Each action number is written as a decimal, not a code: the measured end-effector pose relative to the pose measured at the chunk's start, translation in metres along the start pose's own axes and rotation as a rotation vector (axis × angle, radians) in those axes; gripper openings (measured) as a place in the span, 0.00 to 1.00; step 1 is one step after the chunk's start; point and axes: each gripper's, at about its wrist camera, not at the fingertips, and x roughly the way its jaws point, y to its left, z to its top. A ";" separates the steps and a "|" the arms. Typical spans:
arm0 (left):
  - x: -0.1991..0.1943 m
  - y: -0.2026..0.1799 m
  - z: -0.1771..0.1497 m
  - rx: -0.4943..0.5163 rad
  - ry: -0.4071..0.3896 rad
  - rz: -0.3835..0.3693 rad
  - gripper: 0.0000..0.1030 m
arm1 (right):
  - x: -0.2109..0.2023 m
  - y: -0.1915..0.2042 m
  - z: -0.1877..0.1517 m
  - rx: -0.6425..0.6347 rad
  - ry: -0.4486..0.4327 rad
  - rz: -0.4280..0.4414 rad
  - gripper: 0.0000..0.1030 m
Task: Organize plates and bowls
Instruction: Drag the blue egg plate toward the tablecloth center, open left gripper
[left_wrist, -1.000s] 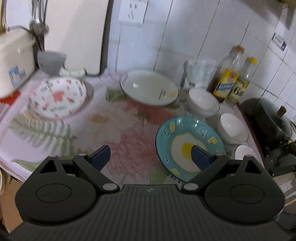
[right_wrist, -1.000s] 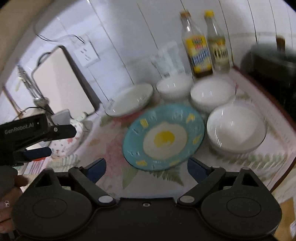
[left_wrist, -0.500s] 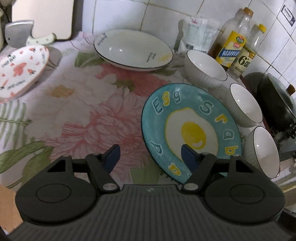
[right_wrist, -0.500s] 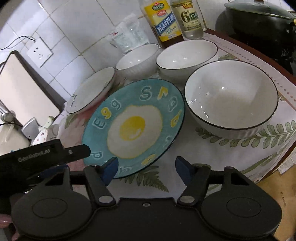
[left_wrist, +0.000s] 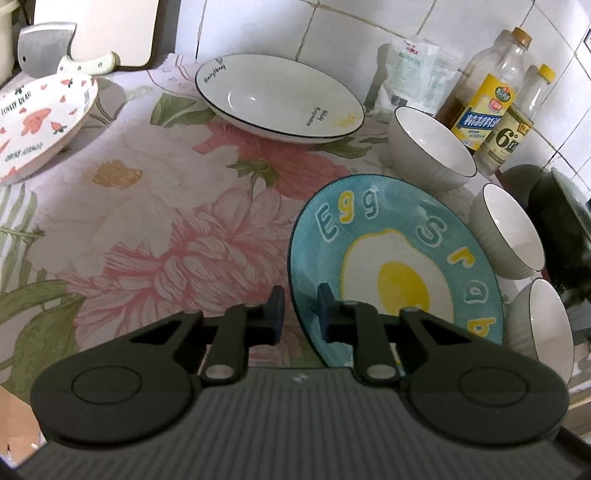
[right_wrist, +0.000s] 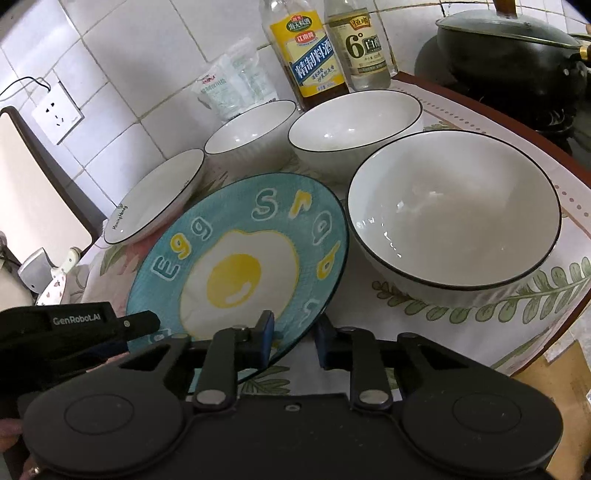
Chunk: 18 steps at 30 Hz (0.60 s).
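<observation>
The teal egg plate (left_wrist: 399, 258) lies on the floral cloth and also shows in the right wrist view (right_wrist: 236, 266). My left gripper (left_wrist: 298, 314) is narrowed around the plate's near left rim, one finger on each side. My right gripper (right_wrist: 293, 334) is narrowed around the plate's near right rim. The plate looks tilted. Three white bowls (right_wrist: 454, 218) (right_wrist: 354, 125) (right_wrist: 251, 129) stand right of the plate. A white deep plate (left_wrist: 280, 96) sits at the back. A strawberry-print plate (left_wrist: 37, 118) lies at the far left.
Two sauce bottles (right_wrist: 306, 51) and a plastic bag (right_wrist: 232, 88) stand against the tiled wall. A dark wok with a lid (right_wrist: 517, 44) sits on the stove at the right. A cleaver (left_wrist: 48, 51) and a cutting board (left_wrist: 96, 29) are at the back left.
Both grippers moved in on the teal plate and their jaws closed from wide open down onto its near rim, left and right.
</observation>
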 end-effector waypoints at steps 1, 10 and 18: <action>0.002 0.000 0.000 -0.006 0.007 -0.011 0.17 | 0.001 0.000 0.000 -0.008 -0.002 -0.002 0.27; -0.004 -0.008 -0.004 0.050 0.029 -0.004 0.16 | -0.002 -0.002 0.005 -0.031 0.023 0.029 0.24; -0.040 0.013 -0.019 -0.014 0.042 -0.007 0.16 | -0.026 0.011 0.004 -0.083 0.034 0.075 0.24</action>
